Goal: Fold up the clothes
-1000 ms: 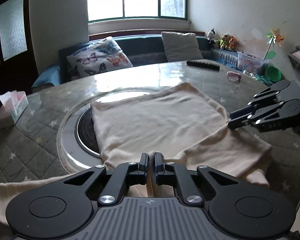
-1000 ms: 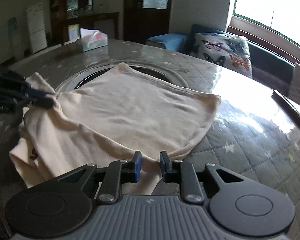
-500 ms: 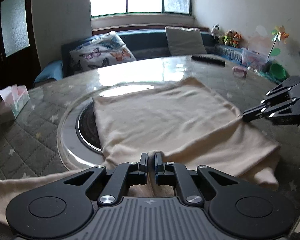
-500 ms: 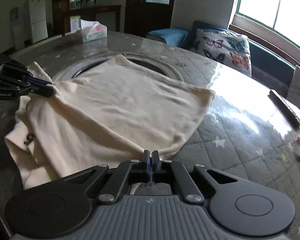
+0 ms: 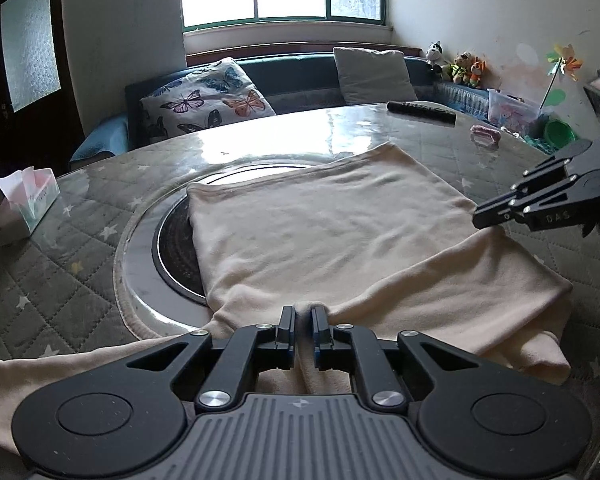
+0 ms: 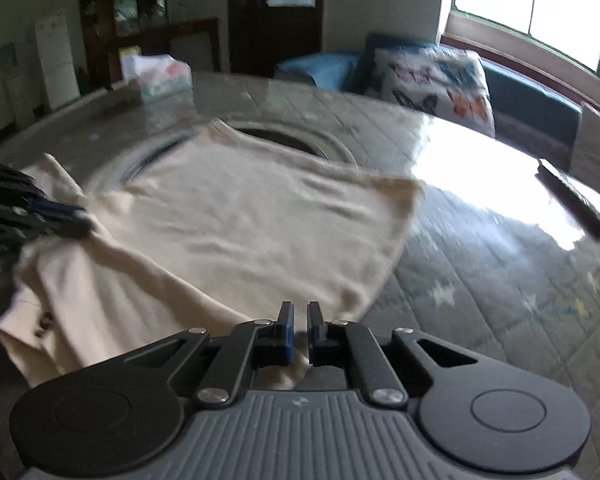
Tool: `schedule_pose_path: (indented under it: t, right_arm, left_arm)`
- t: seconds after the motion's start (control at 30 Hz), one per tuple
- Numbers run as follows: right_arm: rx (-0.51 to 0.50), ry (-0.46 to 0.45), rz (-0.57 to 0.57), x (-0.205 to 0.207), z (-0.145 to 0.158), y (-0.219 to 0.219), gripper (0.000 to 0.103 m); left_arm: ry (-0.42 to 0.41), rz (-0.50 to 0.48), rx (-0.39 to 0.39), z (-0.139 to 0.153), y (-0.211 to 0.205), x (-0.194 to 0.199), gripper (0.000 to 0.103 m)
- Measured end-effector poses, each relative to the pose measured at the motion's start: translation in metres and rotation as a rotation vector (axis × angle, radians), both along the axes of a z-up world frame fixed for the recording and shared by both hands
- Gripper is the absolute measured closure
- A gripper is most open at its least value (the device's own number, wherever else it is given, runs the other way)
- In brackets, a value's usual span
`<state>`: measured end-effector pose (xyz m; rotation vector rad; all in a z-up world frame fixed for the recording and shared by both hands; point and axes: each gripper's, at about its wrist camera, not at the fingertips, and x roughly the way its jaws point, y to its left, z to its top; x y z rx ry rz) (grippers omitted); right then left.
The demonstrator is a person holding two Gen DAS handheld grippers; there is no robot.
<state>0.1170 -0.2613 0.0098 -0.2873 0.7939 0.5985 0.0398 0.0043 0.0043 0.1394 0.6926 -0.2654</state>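
Observation:
A cream garment point(image 5: 320, 220) lies spread on the round table, its near edge doubled over into a ridge. My left gripper point(image 5: 303, 326) is shut on a pinch of that ridge at the garment's near edge. In the right wrist view the same gripper point(image 6: 60, 220) grips the cloth point(image 6: 240, 220) at the left. My right gripper point(image 6: 299, 330) has its fingers nearly together, with a fold of cloth at their base. From the left wrist view its tip point(image 5: 480, 220) meets the garment's right edge. The right wrist view is blurred.
The quilted table point(image 5: 60, 280) has a recessed round ring point(image 5: 172, 248) partly under the garment. A tissue box point(image 5: 28, 200) stands at the far left. A remote point(image 5: 420, 111) and a pink item point(image 5: 485, 133) lie at the far right. A sofa with cushions runs behind.
The right gripper stood open a second ago, then closed on the garment's edge; its gap is slightly wider now. The right gripper has drawn back to the right. The left grip is unchanged.

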Motion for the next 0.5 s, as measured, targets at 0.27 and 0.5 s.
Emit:
schedule_pose_path:
  t: [0.27, 0.5]
  right_arm:
    - [-0.003, 0.000, -0.045, -0.004, -0.001, -0.015, 0.093]
    - [0.027, -0.050, 0.019, -0.027, 0.015, -0.007, 0.092]
  left_arm:
    - [0.002, 0.010, 0.000, -0.003, 0.002, 0.004, 0.088]
    - [-0.002, 0.012, 0.021, -0.004, 0.006, -0.013, 0.064]
